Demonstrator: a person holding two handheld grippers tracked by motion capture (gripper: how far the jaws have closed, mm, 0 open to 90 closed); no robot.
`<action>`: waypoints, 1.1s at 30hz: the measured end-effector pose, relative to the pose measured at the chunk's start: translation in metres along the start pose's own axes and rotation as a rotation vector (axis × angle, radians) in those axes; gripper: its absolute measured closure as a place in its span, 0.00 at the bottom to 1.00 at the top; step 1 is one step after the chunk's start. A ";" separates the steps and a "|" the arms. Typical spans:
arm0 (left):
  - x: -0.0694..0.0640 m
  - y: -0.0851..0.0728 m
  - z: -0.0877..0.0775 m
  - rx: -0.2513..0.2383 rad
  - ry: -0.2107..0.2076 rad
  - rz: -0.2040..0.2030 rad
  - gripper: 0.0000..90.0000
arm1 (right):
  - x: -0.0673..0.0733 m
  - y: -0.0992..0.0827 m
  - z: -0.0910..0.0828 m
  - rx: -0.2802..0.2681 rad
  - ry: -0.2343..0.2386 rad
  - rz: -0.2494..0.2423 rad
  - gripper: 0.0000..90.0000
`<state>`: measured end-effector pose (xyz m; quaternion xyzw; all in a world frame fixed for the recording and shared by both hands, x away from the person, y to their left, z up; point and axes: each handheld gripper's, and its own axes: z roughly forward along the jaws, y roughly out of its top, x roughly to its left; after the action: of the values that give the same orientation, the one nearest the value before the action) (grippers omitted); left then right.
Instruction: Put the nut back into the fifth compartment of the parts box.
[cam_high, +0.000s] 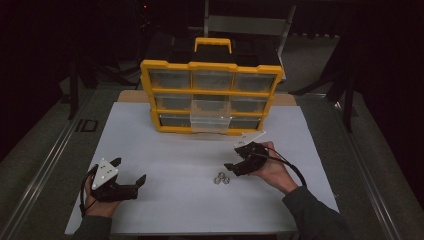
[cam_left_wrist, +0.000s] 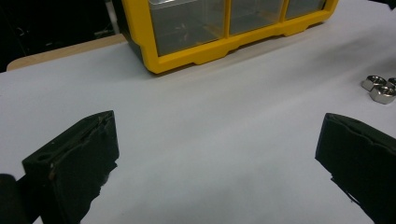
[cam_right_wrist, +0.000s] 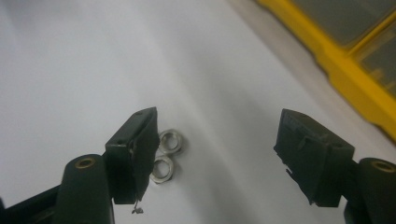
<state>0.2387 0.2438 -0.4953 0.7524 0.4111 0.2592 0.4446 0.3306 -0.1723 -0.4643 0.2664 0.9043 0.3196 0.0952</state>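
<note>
Three nuts (cam_high: 221, 178) are lying in a tight cluster on the white sheet (cam_high: 165, 150) as we are looking down from the high view, well in front of the yellow organizer (cam_high: 212, 95) and slightly to its right. We are holding the right gripper (cam_high: 231, 165) just to the right of the nuts, its jaws standing apart and pointing toward them with nothing between. Our left gripper (cam_high: 131, 172) is resting far to the left of the nuts, also spread open and empty. One clear drawer (cam_high: 210, 116) is sticking out of the organizer's middle column, in its lower rows.

Moving to the left gripper view, we are seeing both black jaws wide apart over bare sheet (cam_left_wrist: 210, 140), gripping nothing. The nuts (cam_left_wrist: 379, 88) are sitting at the right edge, beyond the right jaw and clear of it. The organizer (cam_left_wrist: 219, 46) is standing across the top, farther off than the nuts.

Turning to the right gripper view, we are looking along open jaws that are clamping nothing. Two of the nuts (cam_right_wrist: 166, 156) are peeking out just beside the left jaw, one touching the other, partly hidden behind that jaw; whether the jaw is touching them we cannot tell. The organizer (cam_right_wrist: 355, 79) is running along the upper right corner, well apart from the nuts.
</note>
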 end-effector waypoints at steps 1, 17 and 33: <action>0.000 0.000 0.000 0.001 0.000 0.000 0.00 | 0.002 -0.002 0.003 0.008 0.001 0.001 0.33; 0.000 0.000 0.000 0.004 0.001 -0.001 0.00 | 0.017 -0.012 0.039 0.114 -0.001 -0.007 0.35; 0.000 0.000 0.001 0.004 0.001 -0.002 0.00 | 0.019 -0.016 0.049 0.190 -0.020 -0.013 0.38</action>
<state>0.2390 0.2436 -0.4958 0.7529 0.4125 0.2583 0.4431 0.3244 -0.1469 -0.5127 0.2717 0.9312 0.2291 0.0804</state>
